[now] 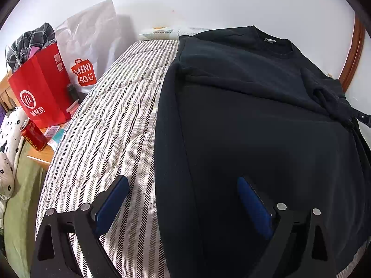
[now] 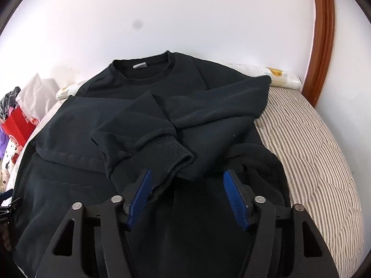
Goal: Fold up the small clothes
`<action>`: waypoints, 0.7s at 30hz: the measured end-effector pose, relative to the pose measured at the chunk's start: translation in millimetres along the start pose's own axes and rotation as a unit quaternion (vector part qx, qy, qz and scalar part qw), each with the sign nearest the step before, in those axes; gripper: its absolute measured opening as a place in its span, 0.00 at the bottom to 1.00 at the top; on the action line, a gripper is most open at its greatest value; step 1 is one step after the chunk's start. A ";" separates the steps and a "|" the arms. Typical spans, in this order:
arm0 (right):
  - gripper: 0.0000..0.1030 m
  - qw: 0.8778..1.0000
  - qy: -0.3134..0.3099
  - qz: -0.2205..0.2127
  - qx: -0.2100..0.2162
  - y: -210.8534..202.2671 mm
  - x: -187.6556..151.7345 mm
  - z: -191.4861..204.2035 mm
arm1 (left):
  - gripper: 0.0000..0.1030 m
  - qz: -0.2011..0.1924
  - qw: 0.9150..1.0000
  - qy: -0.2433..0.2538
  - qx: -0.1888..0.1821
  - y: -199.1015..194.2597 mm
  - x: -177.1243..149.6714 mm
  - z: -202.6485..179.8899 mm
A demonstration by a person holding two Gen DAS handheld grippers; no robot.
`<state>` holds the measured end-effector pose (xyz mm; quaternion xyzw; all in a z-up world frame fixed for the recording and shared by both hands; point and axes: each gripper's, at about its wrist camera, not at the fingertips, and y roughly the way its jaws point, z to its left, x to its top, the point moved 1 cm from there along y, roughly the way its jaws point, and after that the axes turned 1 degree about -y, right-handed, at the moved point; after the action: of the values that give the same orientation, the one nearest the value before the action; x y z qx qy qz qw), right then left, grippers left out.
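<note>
Both sleeves of the dark sweater (image 2: 148, 106) lay crossed over its front on the striped bed (image 1: 111, 120), so the left gripper (image 1: 183, 197) and right gripper (image 2: 186, 190) stood wide and empty, maybe ready to fold next.

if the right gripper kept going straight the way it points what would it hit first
Most likely the ribbed cuff of the folded sleeve on the dark navy sweatshirt. The right gripper is open, angled down, with the cuff just ahead of its blue-padded fingers. Depth is uncertain.

left gripper (image 1: 183, 199) | right gripper (image 2: 186, 193) | black frames | blue ribbed pads | silver screws
</note>
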<state>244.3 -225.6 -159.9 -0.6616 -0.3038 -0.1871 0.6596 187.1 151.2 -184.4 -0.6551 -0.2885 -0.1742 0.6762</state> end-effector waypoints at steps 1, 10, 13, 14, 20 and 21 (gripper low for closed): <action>0.57 1.000 -0.005 -0.004 0.000 3.1 2.6 6.6 | 0.93 0.000 1.000 0.000 0.000 0.0 0.0 0.0; 0.28 0.998 -0.035 0.021 -0.053 38.1 10.7 28.3 | 0.93 0.000 1.000 -0.002 -0.004 0.8 -1.3 2.2; 0.13 0.999 -0.022 0.029 -0.026 35.8 13.8 29.0 | 0.94 0.000 1.000 -0.002 -0.004 0.9 -1.5 2.5; 0.12 0.999 -0.017 0.027 -0.014 32.6 16.3 31.2 | 0.94 0.000 1.000 -0.002 -0.004 1.0 -1.5 2.3; 0.11 0.998 -0.002 -0.012 0.057 6.1 47.5 72.4 | 0.94 0.000 1.000 -0.002 -0.004 1.0 -1.1 1.7; 0.11 0.998 -0.005 -0.019 0.068 5.0 54.9 84.3 | 0.94 0.000 1.000 -0.002 -0.004 1.0 -1.1 1.8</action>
<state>275.5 -133.7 -133.2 -0.6103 -0.3317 -0.1757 0.6976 186.6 152.8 -185.9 -0.6583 -0.2893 -0.1738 0.6729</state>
